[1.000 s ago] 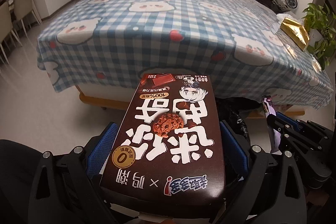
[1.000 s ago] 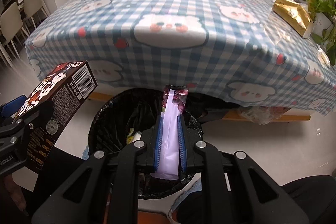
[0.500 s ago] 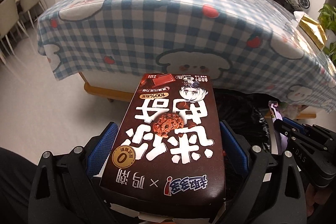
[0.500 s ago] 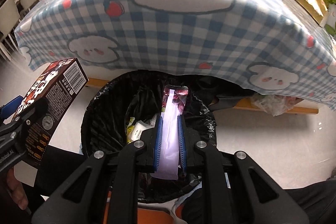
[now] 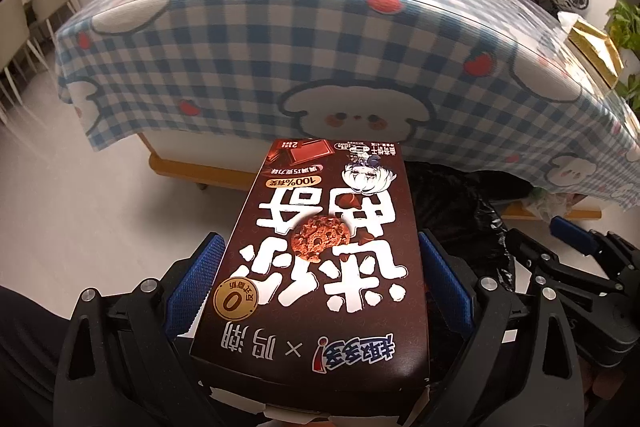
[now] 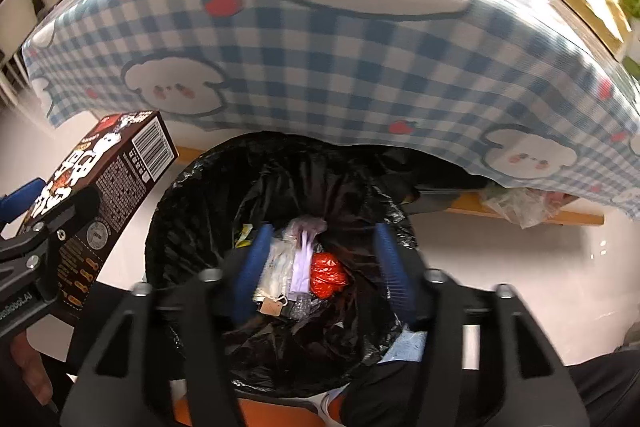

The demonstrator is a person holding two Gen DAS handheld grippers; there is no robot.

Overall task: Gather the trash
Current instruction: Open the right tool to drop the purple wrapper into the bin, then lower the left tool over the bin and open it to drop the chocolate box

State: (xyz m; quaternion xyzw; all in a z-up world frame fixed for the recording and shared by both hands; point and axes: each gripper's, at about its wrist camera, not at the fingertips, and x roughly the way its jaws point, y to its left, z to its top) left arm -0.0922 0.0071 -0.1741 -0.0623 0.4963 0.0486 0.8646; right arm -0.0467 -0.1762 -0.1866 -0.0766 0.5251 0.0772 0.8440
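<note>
My left gripper (image 5: 318, 247) is shut on a brown cookie box (image 5: 328, 247), its blue pads pressing on both long sides, held above the floor in front of the table. The same box (image 6: 108, 179) shows at the left of the right wrist view, beside the bin. My right gripper (image 6: 322, 231) hangs over a bin lined with a black bag (image 6: 192, 211); its jaws are opening and nothing is between them. A pale purple wrapper (image 6: 302, 259) lies in the bin among other trash, next to a red wrapper (image 6: 328, 273).
A table under a blue checked cloth (image 5: 320, 47) stands just behind the bin and overhangs its far rim. A gold packet (image 5: 596, 47) lies on its right end. A crumpled clear bag (image 6: 516, 203) sits under the table. Chairs (image 5: 16, 27) stand at the left.
The right jaws have come apart and the purple wrapper has dropped from them into the bin. Both grippers have sunk lower in front of the table; the box stays gripped.
</note>
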